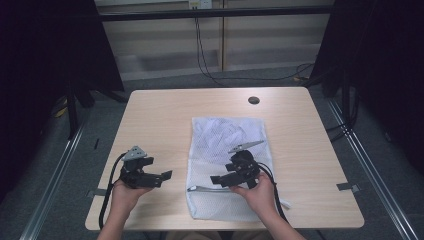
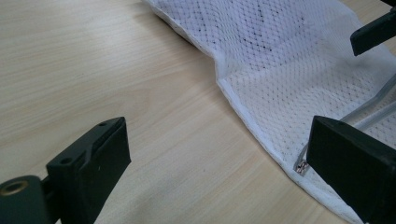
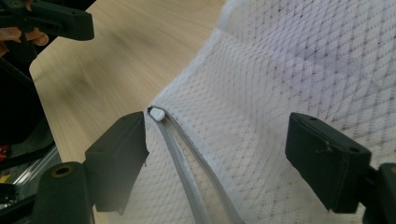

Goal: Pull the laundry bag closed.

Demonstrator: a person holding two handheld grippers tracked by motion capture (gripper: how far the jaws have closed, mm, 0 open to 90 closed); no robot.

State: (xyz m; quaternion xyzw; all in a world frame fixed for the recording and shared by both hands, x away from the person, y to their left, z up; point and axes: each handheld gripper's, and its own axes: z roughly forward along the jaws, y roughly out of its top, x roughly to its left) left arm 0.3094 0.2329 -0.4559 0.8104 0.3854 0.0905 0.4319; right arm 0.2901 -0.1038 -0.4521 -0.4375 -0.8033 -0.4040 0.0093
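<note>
White mesh fabric, a flat zippered laundry bag (image 1: 226, 165), is lying on the pale wooden table (image 1: 160, 120), spreading from the middle towards the near edge in front of me. I am holding my right gripper (image 1: 216, 179) low over the bag's near part, its black jaws standing wide apart. In the right gripper view those jaws are straddling the grey zipper (image 3: 187, 172), which is lying parted in two strips that meet at the small white zipper end (image 3: 156, 114) by the bag's edge; the left jaw is just beside that end, and nothing is pinched. I am keeping my left gripper (image 1: 167, 175) over bare wood just left of the bag, jaws spread and pointing towards it. In the left gripper view the bag's hemmed edge (image 2: 243, 112) is running between the jaws, with the zipper's metal end (image 2: 301, 167) just beside one jaw.
</note>
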